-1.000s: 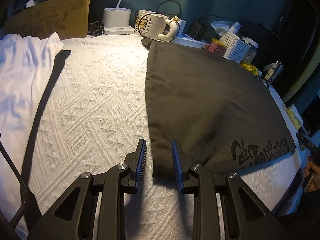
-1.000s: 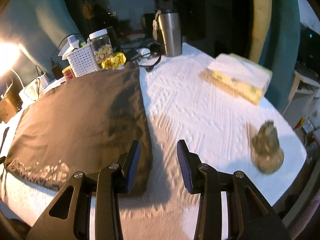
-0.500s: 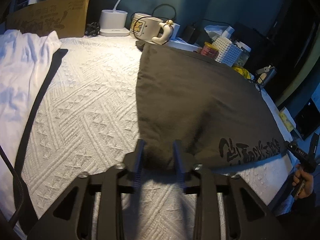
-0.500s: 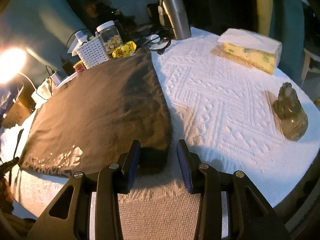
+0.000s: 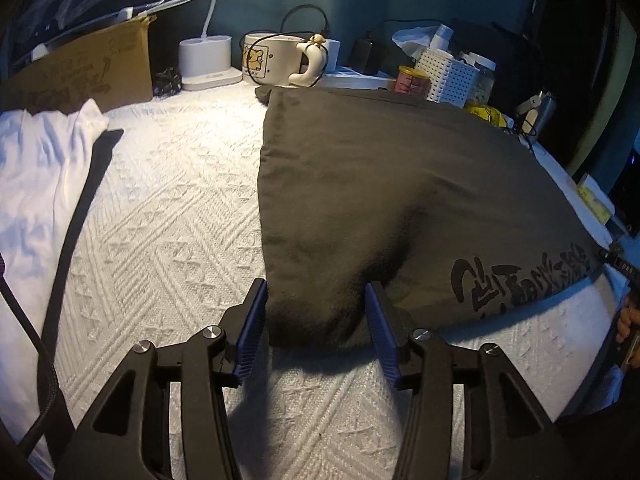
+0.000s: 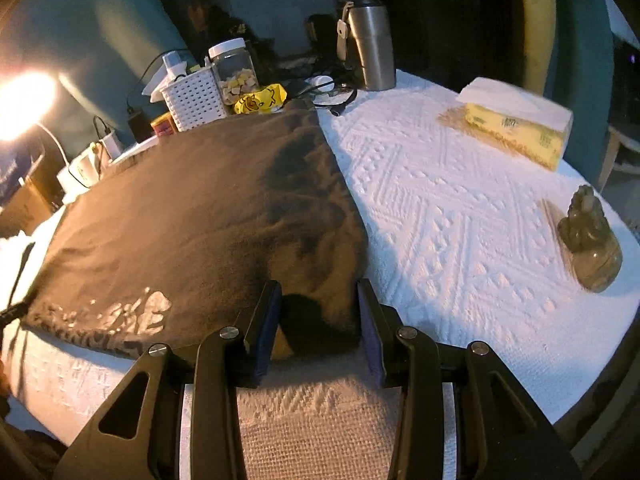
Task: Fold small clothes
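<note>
A dark brown garment [image 5: 400, 184] with a black printed logo lies flat on the white textured table cover. In the left wrist view my left gripper [image 5: 317, 312] is open, its jaws on either side of the garment's near left corner. In the right wrist view the same garment [image 6: 192, 216] fills the left half, and my right gripper [image 6: 318, 312] is open, its jaws on either side of the near right corner. Neither gripper pinches the cloth.
A white garment [image 5: 36, 176] lies at the left. A cardboard box [image 5: 80, 72], lamp base [image 5: 206, 62], mug [image 5: 272, 60] and white basket [image 5: 448, 80] line the back. A steel tumbler [image 6: 370, 46], tissue box [image 6: 516, 124] and small figurine [image 6: 590, 236] stand to the right.
Both grippers moved forward to the garment's near corners, which now lie between their open jaws. The left jaws also opened wider.
</note>
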{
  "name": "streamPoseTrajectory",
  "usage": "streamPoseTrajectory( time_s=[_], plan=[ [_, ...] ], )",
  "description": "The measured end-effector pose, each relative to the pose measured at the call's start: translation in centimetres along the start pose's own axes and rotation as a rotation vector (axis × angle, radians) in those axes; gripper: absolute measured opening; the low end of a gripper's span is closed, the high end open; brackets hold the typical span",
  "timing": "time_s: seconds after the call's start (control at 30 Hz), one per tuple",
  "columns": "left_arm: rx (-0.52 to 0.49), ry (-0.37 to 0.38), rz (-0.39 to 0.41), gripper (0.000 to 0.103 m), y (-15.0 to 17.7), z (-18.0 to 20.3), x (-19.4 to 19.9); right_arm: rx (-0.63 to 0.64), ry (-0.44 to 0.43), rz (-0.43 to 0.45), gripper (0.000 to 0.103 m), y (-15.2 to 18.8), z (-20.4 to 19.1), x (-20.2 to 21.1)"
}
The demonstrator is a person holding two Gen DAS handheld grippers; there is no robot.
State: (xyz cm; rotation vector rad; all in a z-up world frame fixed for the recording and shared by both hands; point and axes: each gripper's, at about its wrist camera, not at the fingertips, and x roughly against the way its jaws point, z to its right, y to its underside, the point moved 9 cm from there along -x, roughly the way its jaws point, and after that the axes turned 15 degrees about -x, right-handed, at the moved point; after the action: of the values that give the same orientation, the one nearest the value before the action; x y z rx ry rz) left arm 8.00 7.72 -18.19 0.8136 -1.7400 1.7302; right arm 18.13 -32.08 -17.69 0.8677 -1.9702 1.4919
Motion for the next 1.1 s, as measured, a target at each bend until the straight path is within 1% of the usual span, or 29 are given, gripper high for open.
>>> streamPoseTrajectory(
  time_s=[0.03,0.1,0.13,0.23,0.27,0.3,0.4,0.57,0.87,1.1],
  plan=[
    [-0.012,-0.011,-0.002,0.032,0.0,0.1,-0.1,0.009,0.005,0.004,0.040,0.0,-0.2,-0.1],
    [-0.021,-0.010,0.002,0.020,-0.1,0.4,-0.2,0.034,0.023,0.008,0.040,0.2,-0.4,-0.1],
    [-0.022,-0.010,0.005,0.017,0.0,0.5,-0.2,0.050,0.029,0.006,0.039,0.3,-0.5,-0.2],
    [-0.023,-0.008,0.015,0.010,0.1,0.8,0.1,0.058,0.010,-0.010,0.026,0.4,-0.9,-0.3],
    [-0.018,-0.006,0.017,0.010,0.2,0.9,0.1,0.061,0.005,-0.013,0.023,0.5,-1.1,-0.3],
    [-0.017,-0.006,0.018,0.010,0.3,0.9,0.2,0.059,-0.011,-0.024,0.016,0.5,-1.2,-0.3],
    [-0.011,0.004,0.007,0.009,0.3,1.1,0.5,0.080,-0.013,-0.035,0.013,0.5,-1.5,-0.3],
    [-0.018,0.012,0.008,0.008,0.2,1.6,1.4,0.081,-0.029,-0.050,0.013,0.4,-1.5,-0.1],
    [-0.034,0.013,0.017,0.008,0.1,2.4,3.0,0.108,-0.024,-0.040,0.012,0.3,-1.4,0.9],
    [-0.037,0.023,0.005,0.008,0.8,2.9,4.1,0.121,-0.022,-0.035,0.012,0.3,-1.0,1.8]
  ],
)
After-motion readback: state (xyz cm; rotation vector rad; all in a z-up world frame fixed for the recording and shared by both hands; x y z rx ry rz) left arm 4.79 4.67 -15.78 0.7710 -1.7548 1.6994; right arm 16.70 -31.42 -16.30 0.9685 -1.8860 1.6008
